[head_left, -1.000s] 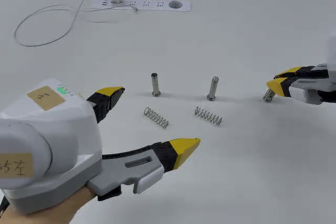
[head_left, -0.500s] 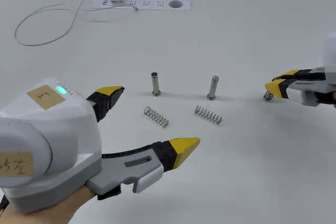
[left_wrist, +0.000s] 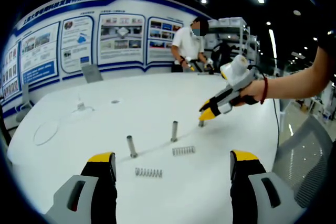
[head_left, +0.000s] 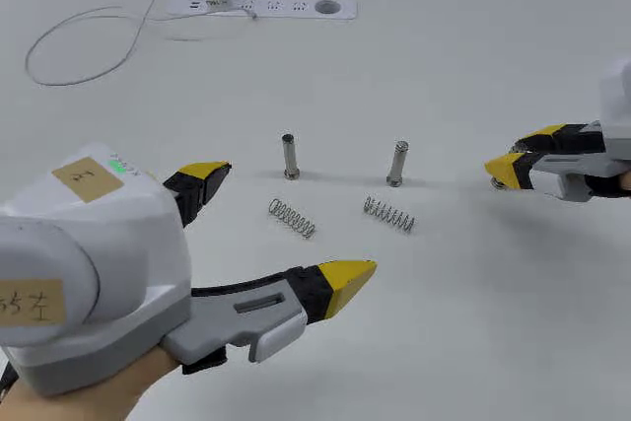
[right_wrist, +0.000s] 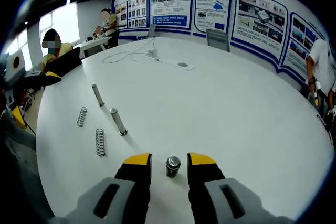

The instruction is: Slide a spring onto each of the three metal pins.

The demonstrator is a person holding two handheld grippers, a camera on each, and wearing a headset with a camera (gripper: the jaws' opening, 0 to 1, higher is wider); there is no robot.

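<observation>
The right gripper (head_left: 501, 172), open a little, sits around one pin (right_wrist: 173, 166) that seems to wear its spring. Two springs (head_left: 292, 219) (head_left: 388, 215) lie by bare pins (head_left: 290, 157) (head_left: 397, 163) in the middle. The left gripper (head_left: 284, 223) is wide open, empty.

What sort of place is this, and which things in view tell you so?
Probably a showroom or demo hall rather than a workshop: a big white table, printed display panels along a blue-trimmed wall, and another person standing at the table's far end.
</observation>
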